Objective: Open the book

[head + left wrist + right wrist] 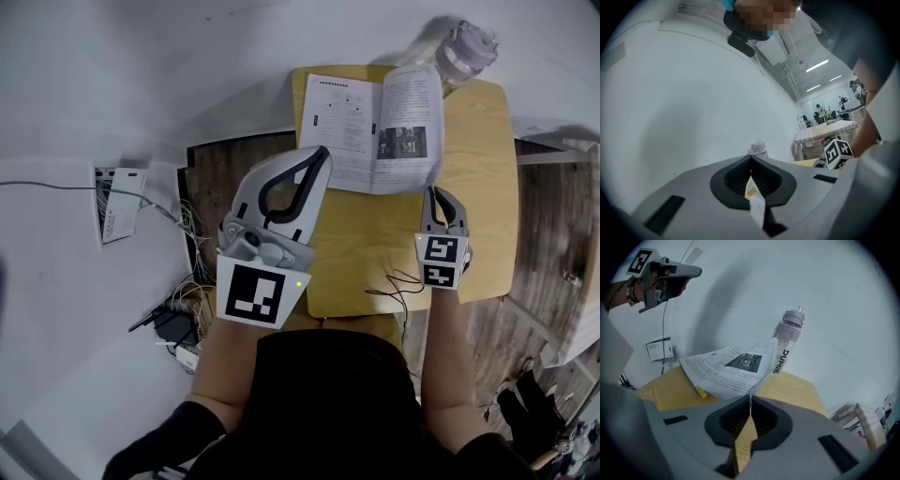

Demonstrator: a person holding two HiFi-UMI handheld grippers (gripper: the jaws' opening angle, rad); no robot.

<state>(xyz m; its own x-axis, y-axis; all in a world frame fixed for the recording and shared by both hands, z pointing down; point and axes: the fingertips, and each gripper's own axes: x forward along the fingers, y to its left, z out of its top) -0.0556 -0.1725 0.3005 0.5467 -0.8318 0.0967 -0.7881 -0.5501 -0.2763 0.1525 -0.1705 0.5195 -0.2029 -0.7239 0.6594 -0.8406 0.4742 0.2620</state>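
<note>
Head view first: the book (370,131) lies open on the small wooden table (478,187), straight ahead of both tools. The right gripper (437,194) has its tips right at the near right corner of the right-hand page (410,122). The left gripper (322,155) is held up off the table on the other side, with its tip over the book's near left corner and not touching anything as far as I can see. A clear bottle (464,49) lies just past the book's far right corner.

Left gripper view: the jaws are pressed together with nothing pinched in them, and they point at a plain white wall (693,117). The bottle's cap pokes up just beyond the tips. The right gripper's marker cube (838,153) sits off to the right.

Right gripper view: the jaws are closed, and the thin edge of the page runs straight down into the tips, so it's clamped on that page. The page curls up from the rest of the book, which spreads out just ahead and to the left of the jaws. The bottle is right behind it, and the left gripper is up high on the far left.
</note>
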